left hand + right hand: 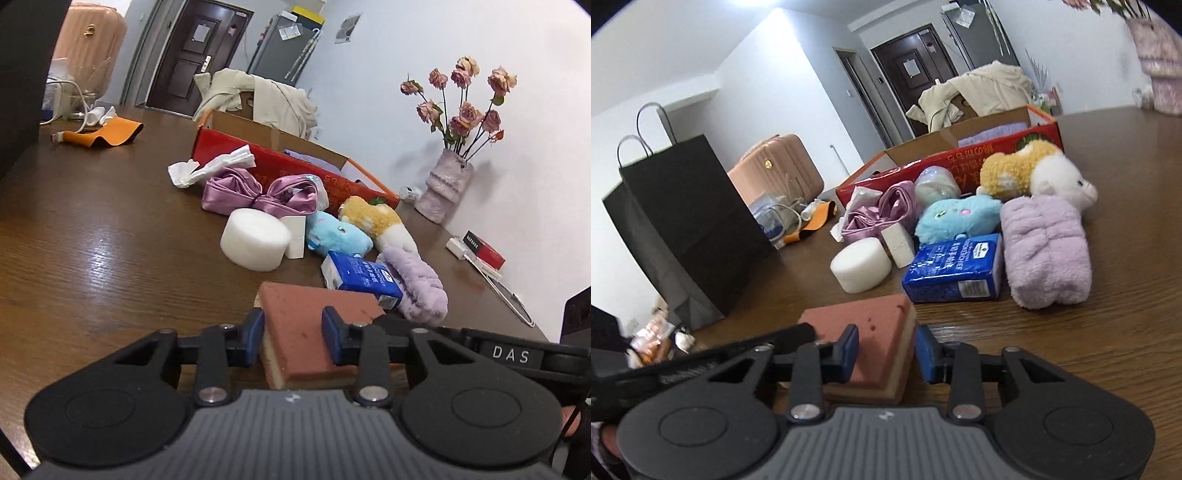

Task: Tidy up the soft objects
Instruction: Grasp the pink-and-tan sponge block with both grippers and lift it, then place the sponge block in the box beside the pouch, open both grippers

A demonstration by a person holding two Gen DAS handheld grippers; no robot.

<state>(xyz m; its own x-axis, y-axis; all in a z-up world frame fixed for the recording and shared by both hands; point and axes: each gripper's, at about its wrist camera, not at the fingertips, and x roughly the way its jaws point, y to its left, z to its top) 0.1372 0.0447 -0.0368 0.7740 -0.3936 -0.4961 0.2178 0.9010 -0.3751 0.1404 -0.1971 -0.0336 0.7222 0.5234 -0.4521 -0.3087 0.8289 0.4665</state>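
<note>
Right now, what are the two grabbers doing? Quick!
Left gripper: closed on the pink sponge.
Right gripper: closed on the same sponge's other corner.

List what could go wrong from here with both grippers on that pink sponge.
1. Both the left gripper and right gripper clamp the same pink sponge; pulling apart could tear it.
2. The right gripper sits at a corner, so the soft foam may slip out.
3. The blue tissue pack lies just beyond and could get shoved.

The sponge lies nearest the table's front edge; tissue pack behind it (box farthest).
</note>
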